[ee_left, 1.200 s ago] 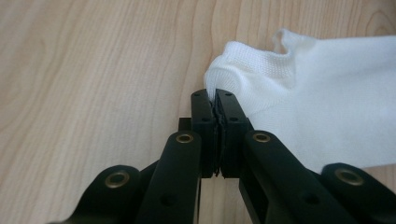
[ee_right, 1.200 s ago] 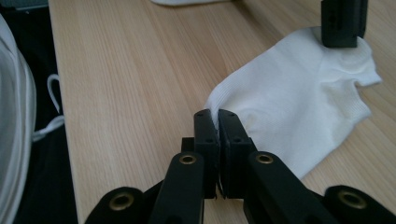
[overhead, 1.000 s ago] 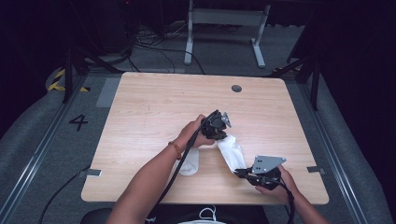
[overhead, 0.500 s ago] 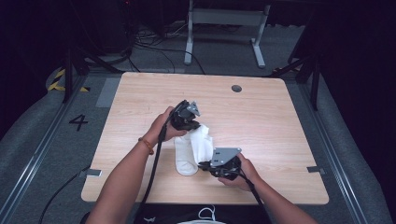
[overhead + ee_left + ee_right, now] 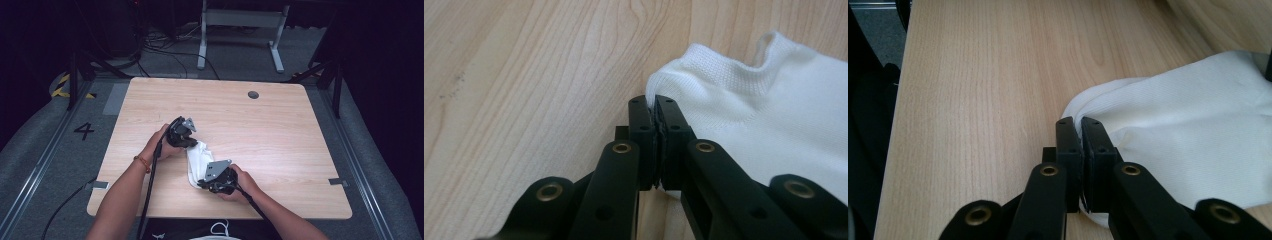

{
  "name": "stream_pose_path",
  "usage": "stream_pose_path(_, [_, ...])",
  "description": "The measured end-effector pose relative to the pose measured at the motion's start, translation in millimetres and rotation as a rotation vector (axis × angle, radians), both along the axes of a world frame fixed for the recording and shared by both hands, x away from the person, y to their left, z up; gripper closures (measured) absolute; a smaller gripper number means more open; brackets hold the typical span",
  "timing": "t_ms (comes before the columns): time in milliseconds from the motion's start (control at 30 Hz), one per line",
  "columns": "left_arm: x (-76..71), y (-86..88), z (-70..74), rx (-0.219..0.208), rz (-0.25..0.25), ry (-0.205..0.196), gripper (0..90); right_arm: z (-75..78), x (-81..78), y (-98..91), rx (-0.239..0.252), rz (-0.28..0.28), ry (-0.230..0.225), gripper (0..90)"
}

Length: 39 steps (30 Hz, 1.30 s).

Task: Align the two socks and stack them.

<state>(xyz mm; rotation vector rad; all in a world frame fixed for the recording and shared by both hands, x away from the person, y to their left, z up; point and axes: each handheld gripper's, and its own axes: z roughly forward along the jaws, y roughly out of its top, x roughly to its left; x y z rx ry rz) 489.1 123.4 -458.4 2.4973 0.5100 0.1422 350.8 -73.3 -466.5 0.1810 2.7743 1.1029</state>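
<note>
White sock [image 5: 196,159] lies on the wooden table [image 5: 280,135], near-centre, stretched between both grippers. Left gripper [image 5: 189,142] at the sock's far end — jaws pressed together, pinching the ribbed cuff edge [image 5: 704,70]. Right gripper [image 5: 202,184] at the sock's near end, jaws closed on the fabric edge there. Left hand [image 5: 161,145] and right hand [image 5: 239,181] grip the tools; an orange band [image 5: 142,162] sits on the left wrist. Round grommet hole [image 5: 253,94] far right on the table, well apart from the sock.
</note>
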Motion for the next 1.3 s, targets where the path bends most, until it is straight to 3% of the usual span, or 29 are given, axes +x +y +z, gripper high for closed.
stream_pose_path(100, [-5.7,3.4,-3.0,-0.03,0.011,0.018,87.3,-0.7,-2.0,-7.5,-0.019,0.012,-0.003,88.1])
stream_pose_path(333, [-21.8,2.6,-2.9,-0.034,0.001,0.029,87.4,1.4,-9.3,-36.1,-0.05,0.018,0.006,88.1])
stream_pose_path(467, [-30.1,1.0,4.3,-0.053,-0.017,-0.011,87.5,2.3,-13.7,-45.0,-0.047,0.016,0.004,88.1])
stream_pose_path(533, [-30.2,1.5,5.6,-0.063,-0.014,-0.017,87.5,3.2,-15.2,-44.8,-0.049,0.018,-0.006,88.2])
stream_pose_path(600, [-29.9,2.5,6.3,-0.101,-0.006,-0.015,87.5,6.0,-18.3,-43.7,-0.047,0.024,-0.03,88.1])
stream_pose_path(767, [-29.1,-2.7,3.9,-0.107,-0.032,-0.019,87.3,17.8,-26.9,-38.4,-0.017,0.039,-0.058,88.1])
stream_pose_path(933, [-30.5,-5.9,3.9,-0.09,-0.062,-0.022,86.8,20.3,-36.8,-29.9,-0.048,0.073,-0.097,88.1])
stream_pose_path(1033, [-30.7,-6.2,0.9,-0.086,-0.055,-0.023,85.8,13.8,-35.8,-27.8,-0.067,0.073,-0.082,88.1])
stream_pose_path(1067, [-30.2,-5.7,-2.8,-0.054,-0.051,-0.035,85.1,10.5,-34.7,-27.5,-0.077,0.074,-0.078,88.0])
stream_pose_path(1167, [-28.1,-2.3,-6.0,-0.061,-0.041,-0.015,84.4,4.8,-31.9,-27.9,-0.078,0.073,-0.056,88.0])
stream_pose_path(1300, [-26.2,4.4,-7.5,-0.089,0.011,-0.003,74.2,-0.7,-26.7,-30.4,-0.056,0.058,-0.005,87.9])
